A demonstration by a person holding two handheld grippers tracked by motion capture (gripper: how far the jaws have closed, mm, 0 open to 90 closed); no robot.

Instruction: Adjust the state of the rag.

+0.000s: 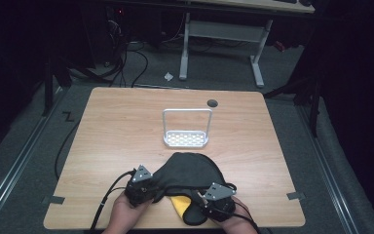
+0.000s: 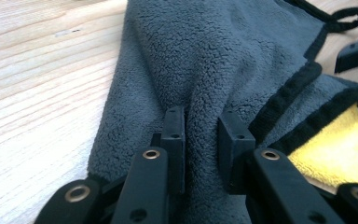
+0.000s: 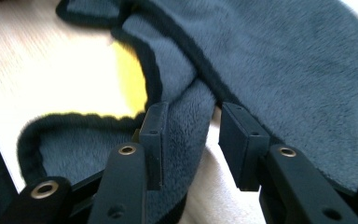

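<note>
Cloth gathering looks underway: left hand-held gripper pinches a fold, right hand-held gripper straddles another, unclosed; next, clamp.

A dark cloth with a yellow patch lies on the wooden table, both grippers, left and right, at its near edge; a metal rack stands behind it.

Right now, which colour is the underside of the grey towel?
Yellow underside, on the grey towel with black trim; clearest in the left gripper view.
</note>
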